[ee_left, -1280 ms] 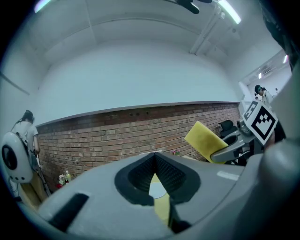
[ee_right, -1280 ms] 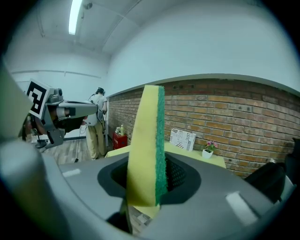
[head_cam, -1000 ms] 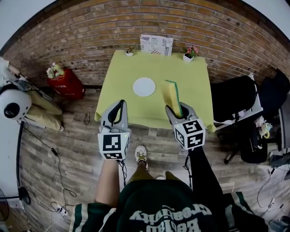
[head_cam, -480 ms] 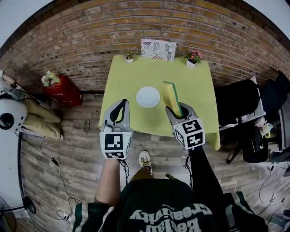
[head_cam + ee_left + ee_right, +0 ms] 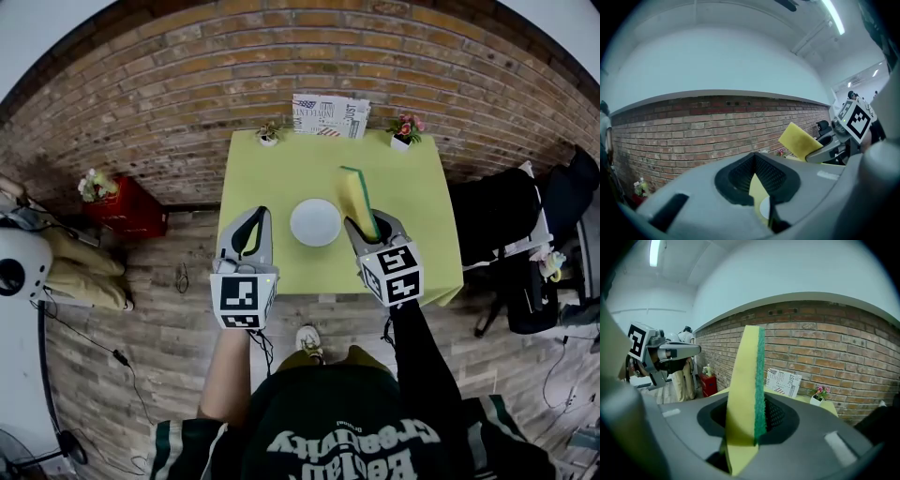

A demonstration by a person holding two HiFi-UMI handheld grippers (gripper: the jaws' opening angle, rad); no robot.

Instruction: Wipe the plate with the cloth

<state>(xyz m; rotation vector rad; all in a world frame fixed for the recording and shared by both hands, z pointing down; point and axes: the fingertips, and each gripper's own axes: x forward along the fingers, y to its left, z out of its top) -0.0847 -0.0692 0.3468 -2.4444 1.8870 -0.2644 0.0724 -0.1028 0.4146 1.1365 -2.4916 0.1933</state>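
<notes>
left gripper (image 5: 257, 216) closed | right gripper (image 5: 372, 226) clamping sponge (image 5: 356, 192) | plate (image 5: 315, 222) on table (image 5: 272, 173)

Table (image 5: 281, 169) and plate (image 5: 316, 222) closer now

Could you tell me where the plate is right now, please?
In the head view, the white plate sits on the yellow-green table toward its near edge, between the left gripper and the right gripper, which holds a sponge.

Left gripper (image 5: 253, 216) closed (empty) — right gripper (image 5: 372, 223) clamped.
</notes>
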